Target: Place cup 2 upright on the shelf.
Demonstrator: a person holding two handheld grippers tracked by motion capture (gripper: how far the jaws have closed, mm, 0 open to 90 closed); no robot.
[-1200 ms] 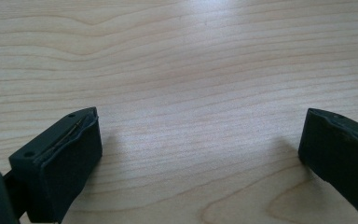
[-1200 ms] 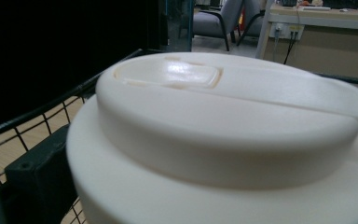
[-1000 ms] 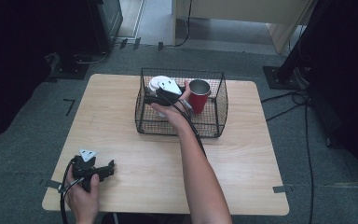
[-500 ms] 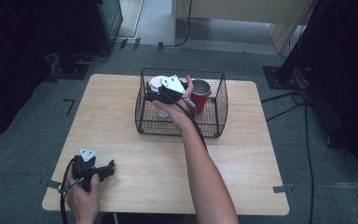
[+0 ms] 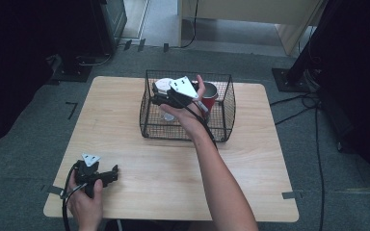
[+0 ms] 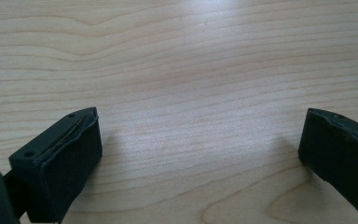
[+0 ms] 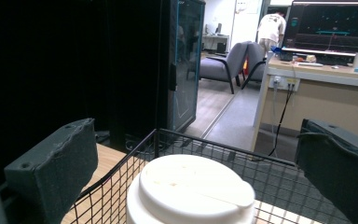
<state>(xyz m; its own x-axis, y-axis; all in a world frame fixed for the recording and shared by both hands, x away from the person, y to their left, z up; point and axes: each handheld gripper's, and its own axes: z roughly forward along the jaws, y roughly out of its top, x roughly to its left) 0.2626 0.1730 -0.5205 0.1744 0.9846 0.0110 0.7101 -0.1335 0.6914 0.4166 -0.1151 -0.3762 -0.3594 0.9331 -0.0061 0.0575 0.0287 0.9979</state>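
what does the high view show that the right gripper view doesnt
High view alone: the red cup in the basket, the whole table, the left gripper resting near its front left corner, and the person's forearms.

Right gripper view alone: the room past the table, with grey chairs, a desk and a person standing far off.

Both: the wire basket, the white lid inside it, and the open right gripper above.

Left hand-held gripper [image 5: 107, 175] low near the person, jaws wide apart, right hand-held gripper [image 5: 160, 97] raised, arm extended, jaws spread
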